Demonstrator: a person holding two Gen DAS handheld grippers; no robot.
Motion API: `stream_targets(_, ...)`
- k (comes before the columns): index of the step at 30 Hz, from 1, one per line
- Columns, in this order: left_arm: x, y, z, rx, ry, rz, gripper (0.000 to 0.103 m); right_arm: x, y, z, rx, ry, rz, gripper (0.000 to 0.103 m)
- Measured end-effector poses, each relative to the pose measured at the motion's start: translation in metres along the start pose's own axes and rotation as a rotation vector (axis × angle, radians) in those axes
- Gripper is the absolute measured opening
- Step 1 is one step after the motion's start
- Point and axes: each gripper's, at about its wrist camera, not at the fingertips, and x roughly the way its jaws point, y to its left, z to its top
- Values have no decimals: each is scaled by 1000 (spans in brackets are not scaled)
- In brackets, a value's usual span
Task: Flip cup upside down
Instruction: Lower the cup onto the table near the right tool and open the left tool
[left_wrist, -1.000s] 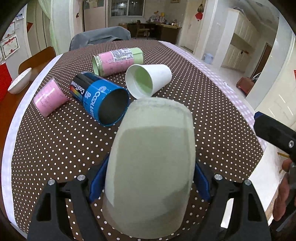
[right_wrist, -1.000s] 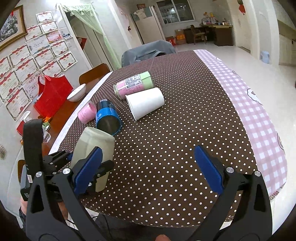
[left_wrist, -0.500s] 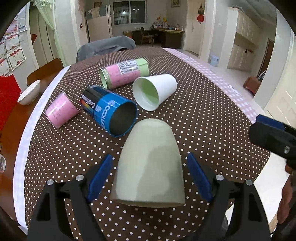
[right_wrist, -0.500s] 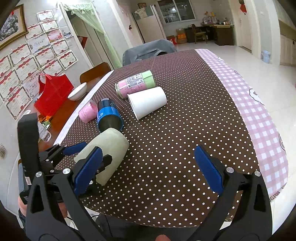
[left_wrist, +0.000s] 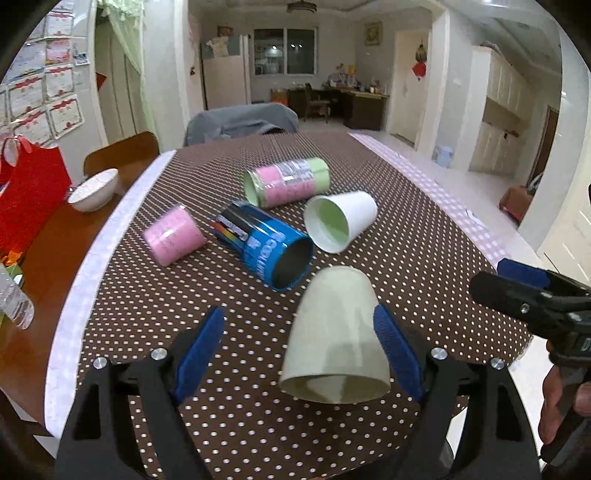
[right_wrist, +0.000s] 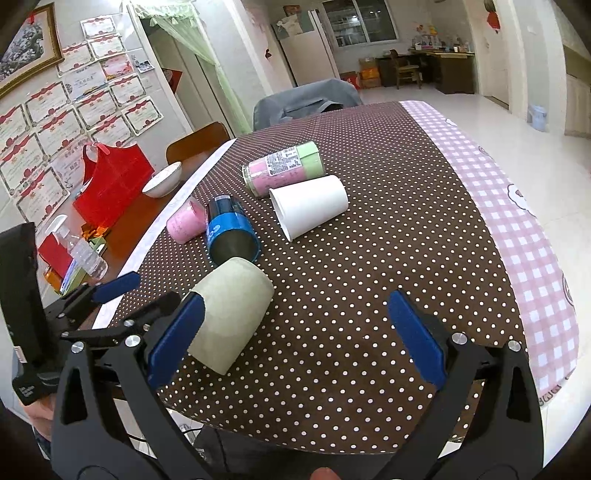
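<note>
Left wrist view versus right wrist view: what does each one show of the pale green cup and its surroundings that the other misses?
Only the left wrist view shows the pale green cup's open rim facing the camera, and the white cup's green inside. Only the right wrist view shows the right gripper open and empty, plus a framed picture on the wall. Both show the cup between the open left gripper's fingers, the blue can, the small pink cup, the pink-and-green can and the bowl.
</note>
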Motion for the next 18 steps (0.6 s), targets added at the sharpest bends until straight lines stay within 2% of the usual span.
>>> stream_targets(7,-27,12,0,-20,-65,34,82,-2,9,4,-18,-5,3,97)
stream_targets(18,-55,28,-6,-55,-124,67,82,-8,24,9,-45,-20,12,97)
